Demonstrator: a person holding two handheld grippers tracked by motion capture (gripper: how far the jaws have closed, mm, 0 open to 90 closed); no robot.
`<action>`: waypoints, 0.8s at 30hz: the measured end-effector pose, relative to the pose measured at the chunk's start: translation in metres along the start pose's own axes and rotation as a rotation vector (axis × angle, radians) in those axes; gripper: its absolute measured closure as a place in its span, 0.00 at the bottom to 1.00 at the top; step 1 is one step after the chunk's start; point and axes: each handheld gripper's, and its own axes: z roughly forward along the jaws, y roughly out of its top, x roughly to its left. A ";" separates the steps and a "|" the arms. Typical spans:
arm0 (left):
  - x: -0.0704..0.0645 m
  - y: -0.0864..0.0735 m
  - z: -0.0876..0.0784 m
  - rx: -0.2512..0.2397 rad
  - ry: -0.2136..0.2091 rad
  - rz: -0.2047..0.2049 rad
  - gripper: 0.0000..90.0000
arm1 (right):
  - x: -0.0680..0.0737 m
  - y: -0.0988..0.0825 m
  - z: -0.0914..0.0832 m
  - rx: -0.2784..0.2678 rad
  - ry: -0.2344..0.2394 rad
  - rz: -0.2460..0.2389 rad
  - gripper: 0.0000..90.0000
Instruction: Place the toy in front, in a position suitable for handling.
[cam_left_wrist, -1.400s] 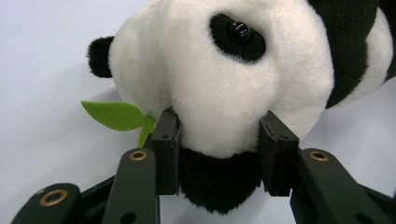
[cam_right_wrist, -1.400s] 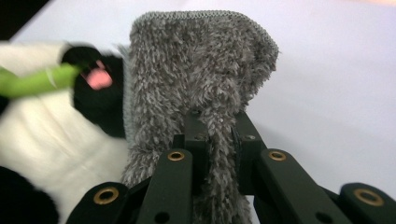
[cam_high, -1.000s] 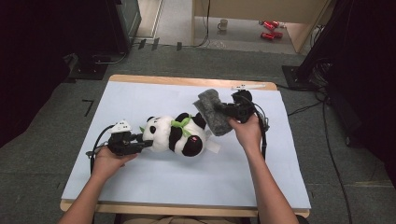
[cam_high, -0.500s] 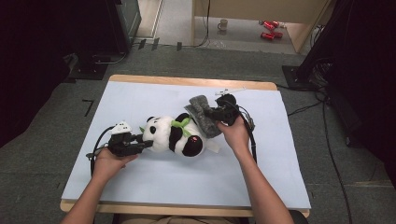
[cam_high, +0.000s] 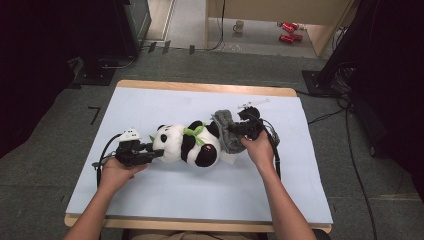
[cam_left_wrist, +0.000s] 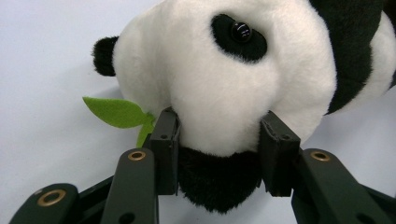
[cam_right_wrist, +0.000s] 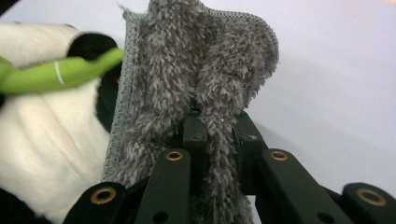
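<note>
Table (cam_high: 150, 200), pale blue top. Panda (cam_high: 187, 145) lies on its side mid-table, head toward the left hand. Plush, soft, light, squashy; it'll deform under the pads rather than slip, nothing fragile. Best hold is a bulge like the snout or a limb, not the round belly.

Cloth (cam_high: 227, 132), grey, fluffy, sits at the panda's rear end, touching it, bunched up. Limp and light, will drape and drag; pinch a fold or the stitched edge.

Left gripper (cam_high: 150, 150) clamps the panda's snout (cam_left_wrist: 219, 135), the pads dent into the fur either side. A green felt leaf (cam_left_wrist: 116, 112) sticks out beside it.

Right gripper (cam_right_wrist: 219, 126) is closed tight on a fold of the cloth, pile squeezed between the pads, cloth held against the panda's back.
</note>
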 end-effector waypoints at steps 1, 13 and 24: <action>0.000 0.001 0.000 0.003 -0.002 -0.001 0.63 | -0.001 -0.001 0.000 0.005 -0.004 0.001 0.89; 0.004 0.003 0.001 0.012 -0.021 -0.009 0.62 | -0.014 -0.005 -0.039 -0.082 -0.009 0.053 0.89; 0.001 0.002 0.000 0.010 -0.009 0.002 0.62 | 0.033 0.015 -0.052 -0.172 0.073 -0.066 0.89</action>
